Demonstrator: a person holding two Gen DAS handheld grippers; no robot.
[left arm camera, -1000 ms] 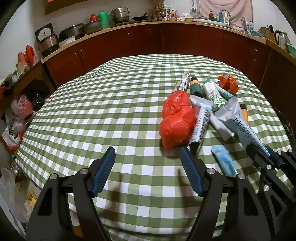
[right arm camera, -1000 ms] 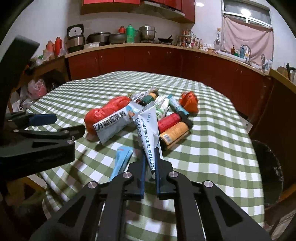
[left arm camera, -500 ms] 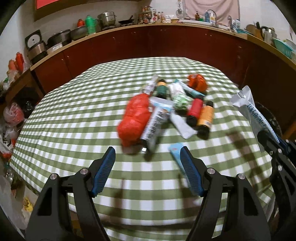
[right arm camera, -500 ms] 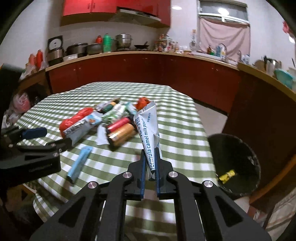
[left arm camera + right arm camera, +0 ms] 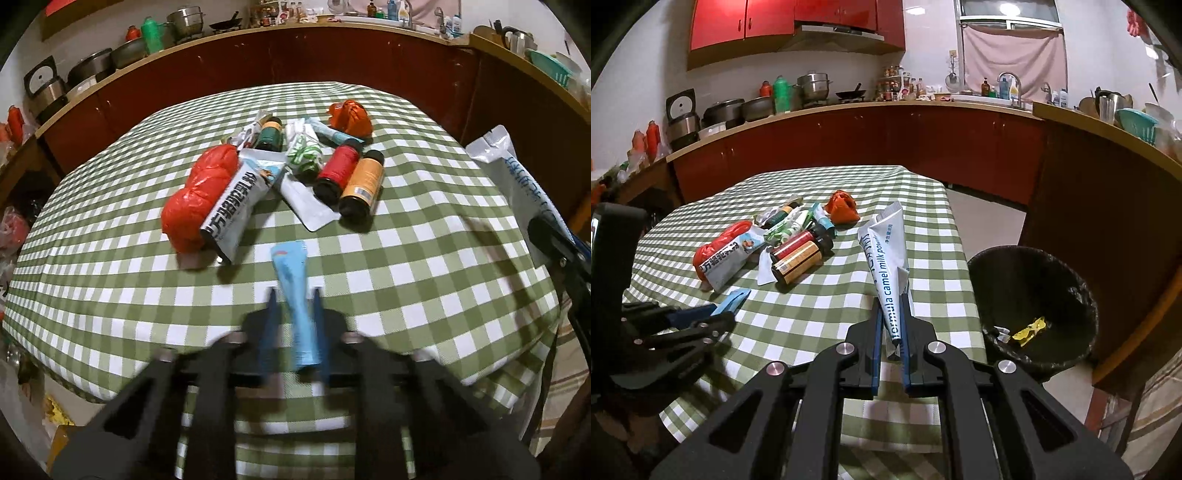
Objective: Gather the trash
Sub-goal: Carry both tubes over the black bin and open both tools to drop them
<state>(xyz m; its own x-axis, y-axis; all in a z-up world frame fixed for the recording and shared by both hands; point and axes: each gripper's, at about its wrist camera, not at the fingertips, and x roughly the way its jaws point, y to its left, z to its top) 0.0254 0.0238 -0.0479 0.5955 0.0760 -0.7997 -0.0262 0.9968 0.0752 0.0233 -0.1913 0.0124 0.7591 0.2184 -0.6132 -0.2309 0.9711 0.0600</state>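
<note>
On the checked table (image 5: 110, 295), blue sachet (image 5: 295, 295) points away lengthwise.

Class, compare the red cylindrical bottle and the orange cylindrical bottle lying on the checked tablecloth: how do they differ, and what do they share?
The red cylindrical bottle has a plain-looking red body; the orange cylindrical bottle shows a printed label. In the left wrist view the red one lies nearer the green-and-white wrapper, the orange one on its far side. Both lie flat, side by side, with dark caps.

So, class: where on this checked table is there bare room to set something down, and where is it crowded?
Bare cloth lies left of the red bag, along the table edge. Another patch lies right of the orange bottle. The far middle is crowded with bottles and wrappers.
</note>
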